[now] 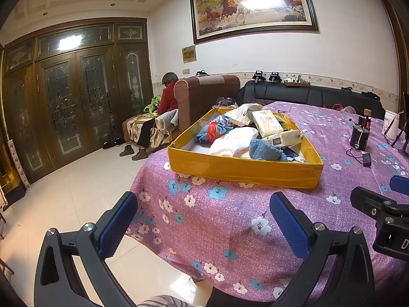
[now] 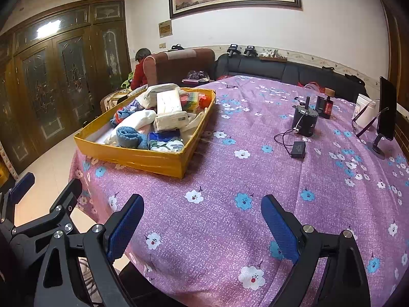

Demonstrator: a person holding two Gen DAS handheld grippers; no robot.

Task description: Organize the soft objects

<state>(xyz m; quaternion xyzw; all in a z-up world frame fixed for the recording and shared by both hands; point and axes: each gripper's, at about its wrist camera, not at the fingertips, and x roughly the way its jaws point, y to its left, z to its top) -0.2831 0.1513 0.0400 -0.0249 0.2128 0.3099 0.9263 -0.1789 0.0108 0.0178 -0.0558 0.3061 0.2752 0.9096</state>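
A purple flowered tablecloth (image 2: 230, 153) covers the table in a tiled living room with carved wooden doors (image 1: 64, 97). Both the left gripper (image 1: 204, 227) and right gripper (image 2: 203, 226) hover empty, fingers apart. Soft items fill the yellow tray (image 1: 242, 170); one tissue pack (image 1: 267, 124) reads "face".

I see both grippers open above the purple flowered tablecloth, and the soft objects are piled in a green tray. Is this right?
Not quite: the tray is yellow, not green, as the right wrist view shows clearly. The rest holds: the left gripper and the right gripper are both open above the purple flowered tablecloth, and the soft objects are piled in that tray.
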